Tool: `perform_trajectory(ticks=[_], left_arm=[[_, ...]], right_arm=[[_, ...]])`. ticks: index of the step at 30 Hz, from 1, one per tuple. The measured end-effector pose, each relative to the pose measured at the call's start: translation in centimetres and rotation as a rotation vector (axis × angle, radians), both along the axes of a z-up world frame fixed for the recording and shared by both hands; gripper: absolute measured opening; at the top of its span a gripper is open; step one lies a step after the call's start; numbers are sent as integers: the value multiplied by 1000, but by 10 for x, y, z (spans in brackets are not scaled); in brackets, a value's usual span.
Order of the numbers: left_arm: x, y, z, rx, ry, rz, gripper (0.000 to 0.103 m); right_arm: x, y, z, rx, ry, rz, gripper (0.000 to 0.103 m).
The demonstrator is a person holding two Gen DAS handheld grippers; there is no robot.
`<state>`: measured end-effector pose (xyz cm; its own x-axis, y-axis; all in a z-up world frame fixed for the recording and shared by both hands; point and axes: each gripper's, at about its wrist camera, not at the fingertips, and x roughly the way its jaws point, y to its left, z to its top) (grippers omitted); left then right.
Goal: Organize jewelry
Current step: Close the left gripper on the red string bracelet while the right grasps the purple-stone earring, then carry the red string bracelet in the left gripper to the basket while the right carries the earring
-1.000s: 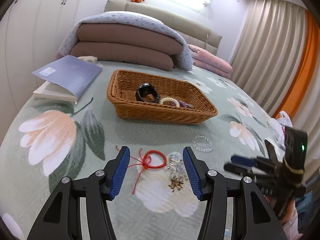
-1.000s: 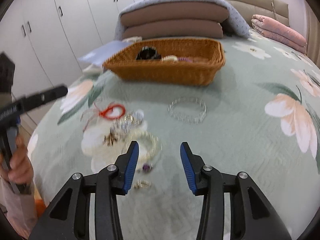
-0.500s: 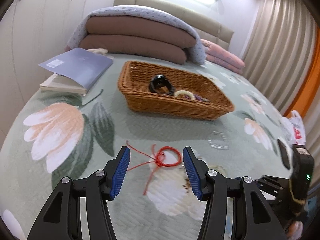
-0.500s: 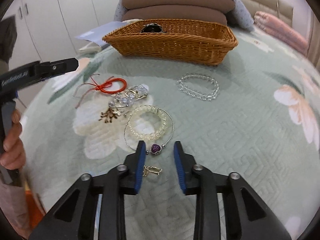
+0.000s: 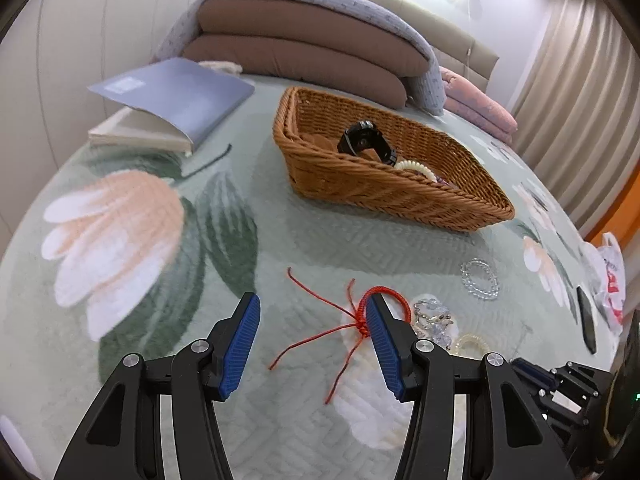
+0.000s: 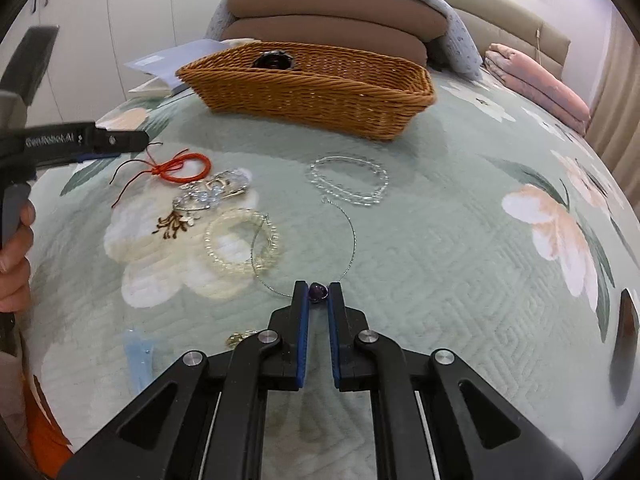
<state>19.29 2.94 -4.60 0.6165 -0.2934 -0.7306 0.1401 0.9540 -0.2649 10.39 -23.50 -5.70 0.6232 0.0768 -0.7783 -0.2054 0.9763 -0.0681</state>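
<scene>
Right wrist: pendant [image 6: 318, 293] between tool [image 6: 318, 294] pads.

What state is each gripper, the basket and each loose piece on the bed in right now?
Right gripper: shut on the purple pendant.
Left gripper: open, over the red cord bracelet.
Wire necklace: lying on the bedspread.
Clear bead bracelet: flat, loose.
Pale bead bracelet: flat, loose.
Basket: upright, holding a black watch.

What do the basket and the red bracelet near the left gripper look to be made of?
The basket looks like woven wicker or rattan, matte brown, with visible braided strands and a rolled rim. The red bracelet looks like knotted cord or string: thin, limp loose tails, no shine.
</scene>
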Motion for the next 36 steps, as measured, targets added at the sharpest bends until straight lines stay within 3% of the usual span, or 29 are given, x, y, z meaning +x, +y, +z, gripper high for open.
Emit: perform_trajectory(ticks=[5, 11, 14, 16, 18, 20, 23, 28, 30, 36], left_arm=[[8, -23, -8, 37, 26, -45, 57], [15, -58, -22, 212, 48, -54, 56], [13, -66, -22, 259, 38, -65, 49], [12, -70, -21, 272, 31, -73, 35], [11, -73, -20, 280, 26, -82, 30], [9, -78, -20, 300, 18, -83, 29], [7, -79, -20, 311, 13, -86, 29], [9, -77, -20, 294, 17, -92, 29], [9, -77, -20, 294, 17, -93, 29], [10, -77, -21, 294, 15, -96, 29]], right_arm=[[-1, -1, -1, -8, -4, 16, 10], [1, -9, -2, 68, 18, 41, 12], [1, -15, -3, 108, 30, 48, 12], [2, -18, -3, 127, 36, 47, 12], [2, -17, -3, 127, 37, 43, 12], [3, -16, -3, 136, 39, 36, 15], [6, -19, -1, 203, 59, 31, 29], [14, -24, -2, 272, 73, -36, 30], [16, -20, -3, 248, 72, -62, 29], [7, 21, -8, -43, -7, -77, 25]])
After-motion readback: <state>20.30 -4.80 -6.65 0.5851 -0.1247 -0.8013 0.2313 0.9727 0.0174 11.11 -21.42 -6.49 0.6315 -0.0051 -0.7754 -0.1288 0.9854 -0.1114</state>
